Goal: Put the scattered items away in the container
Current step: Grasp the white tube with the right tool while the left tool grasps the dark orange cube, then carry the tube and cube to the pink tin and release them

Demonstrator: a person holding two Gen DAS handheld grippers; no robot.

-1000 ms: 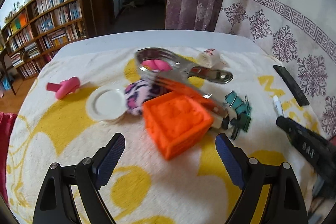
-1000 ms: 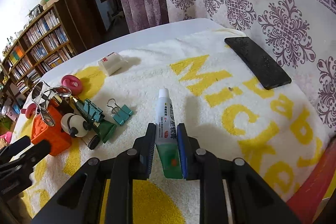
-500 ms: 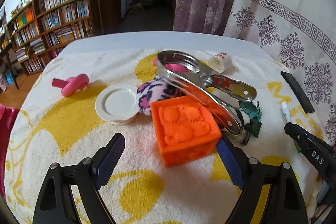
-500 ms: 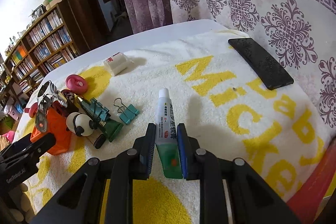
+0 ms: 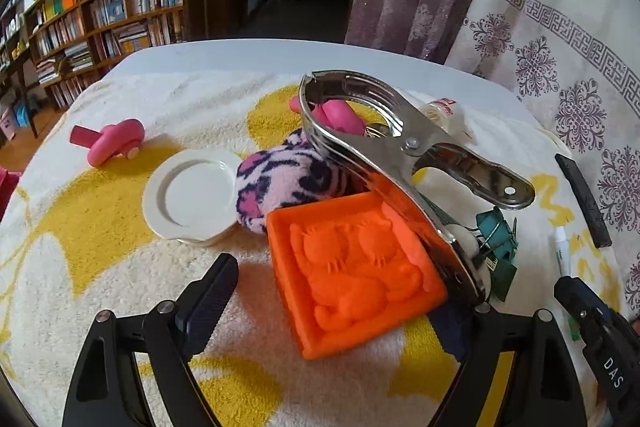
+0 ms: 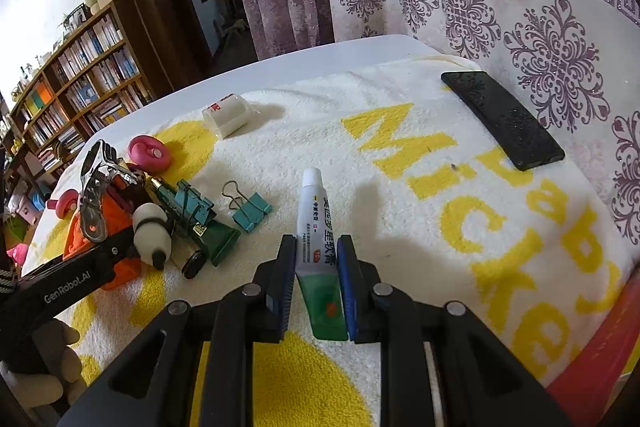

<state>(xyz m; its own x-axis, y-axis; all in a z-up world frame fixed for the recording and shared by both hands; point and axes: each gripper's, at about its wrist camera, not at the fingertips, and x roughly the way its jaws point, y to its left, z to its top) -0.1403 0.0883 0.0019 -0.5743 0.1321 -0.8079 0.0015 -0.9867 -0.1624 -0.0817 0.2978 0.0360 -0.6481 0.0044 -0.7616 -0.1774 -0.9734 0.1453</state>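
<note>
An orange block (image 5: 352, 271) with a cat relief lies on the yellow-and-white towel (image 5: 120, 267), a big metal clamp (image 5: 384, 147) resting across its far side. My left gripper (image 5: 336, 291) straddles the block and its jaws are closing. The left finger (image 5: 212, 291) still stands apart from the block, while the right finger (image 5: 452, 327) is partly hidden behind it. My right gripper (image 6: 316, 259) is shut on a white-and-green ointment tube (image 6: 316, 219), which lies on the towel. A red rim (image 6: 600, 359) shows at the lower right of the right wrist view.
Around the block lie a white lid (image 5: 192, 195), a pink-and-black fuzzy item (image 5: 280, 179), a pink toy (image 5: 112, 143) and green binder clips (image 5: 496, 243). A teal clip (image 6: 250, 207), a white roll (image 6: 228, 115) and a black phone (image 6: 500, 119) lie farther off. Curtains hang beyond the table.
My left gripper has come down and forward over the orange block, and its jaws have narrowed around it. The right gripper and its tube have not moved.
</note>
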